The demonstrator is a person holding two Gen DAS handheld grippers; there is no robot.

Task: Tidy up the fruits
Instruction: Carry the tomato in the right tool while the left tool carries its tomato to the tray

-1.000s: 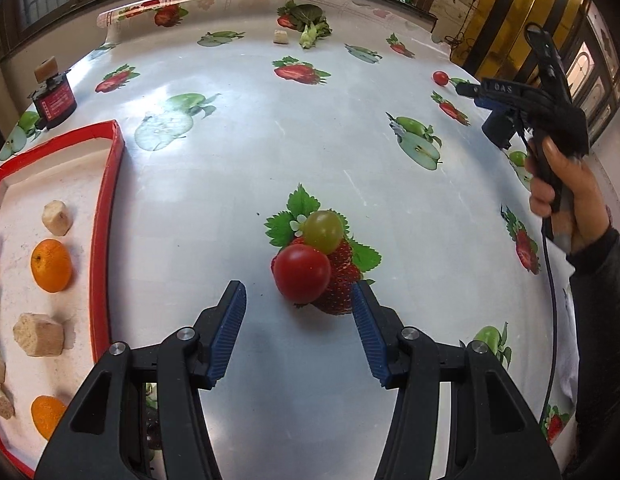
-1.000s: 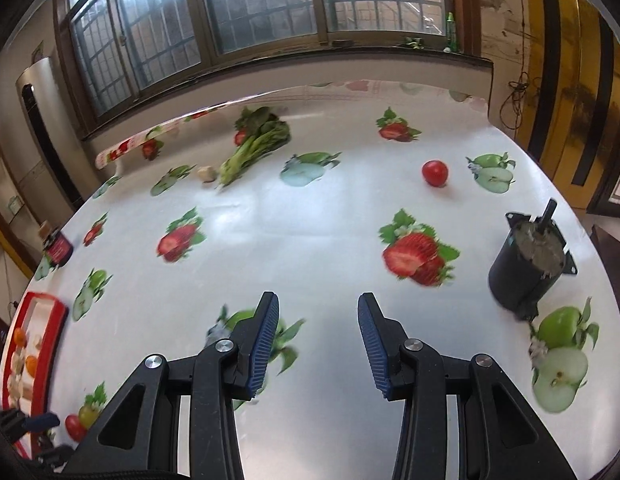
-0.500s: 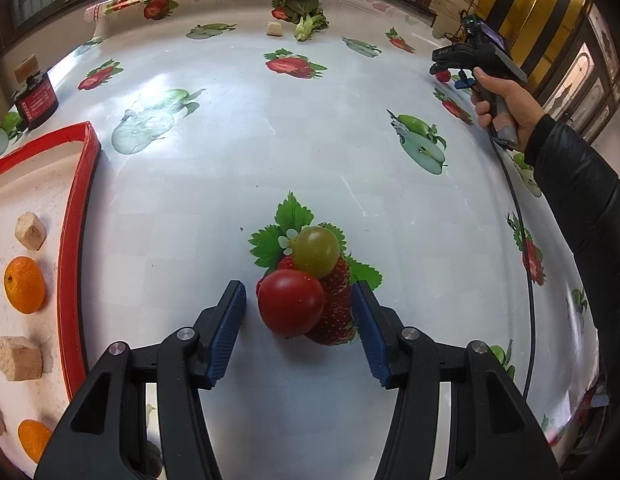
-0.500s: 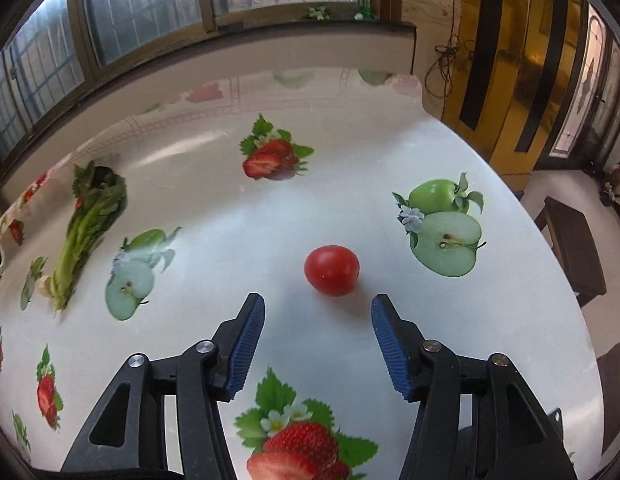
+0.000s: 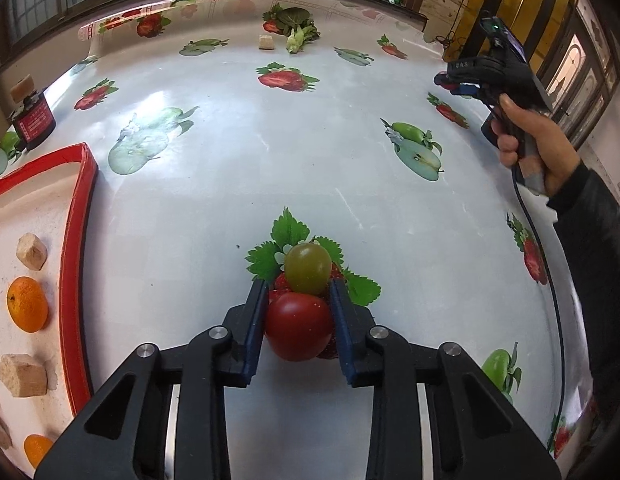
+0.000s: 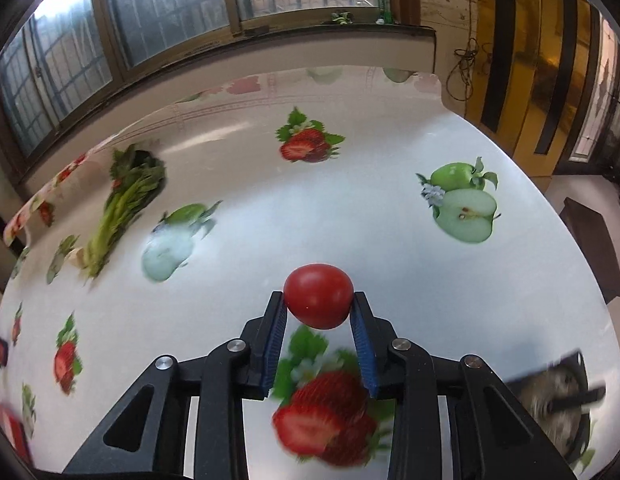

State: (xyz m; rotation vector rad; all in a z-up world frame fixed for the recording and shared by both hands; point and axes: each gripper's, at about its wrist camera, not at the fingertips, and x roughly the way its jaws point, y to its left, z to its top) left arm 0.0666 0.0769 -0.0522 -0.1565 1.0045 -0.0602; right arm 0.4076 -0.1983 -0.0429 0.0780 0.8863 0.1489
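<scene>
Left gripper (image 5: 298,312) is angling down at the table (image 5: 230,184), and its jaws have just been closing; the blue pads (image 5: 255,320) are now pressing both sides of the near red tomato (image 5: 299,327). That tomato is sitting on a printed strawberry in the tablecloth, with a green grape-like fruit (image 5: 308,268) touching its far side, just past the fingertips. The grape itself is not looking pinched.

Right gripper (image 6: 319,312) is also tilting down, and its jaws have just been closing as well; they are now clamping the second red tomato (image 6: 319,295) right at the pad tips (image 6: 276,328). Can't tell if that tomato is clear of the table.

From the left wrist view, the person's right hand (image 5: 530,148) is wrapping the pistol-style handle at the far right edge of the table, dark sleeve (image 5: 590,240) running down toward the camera, cable hanging from the grip.

Red-rimmed tray (image 5: 76,240) is sitting well to the left of the near tomato, holding oranges (image 5: 27,304) and beige cubes (image 5: 22,369). Leafy greens (image 6: 126,200) are lying at the far side of the table.
</scene>
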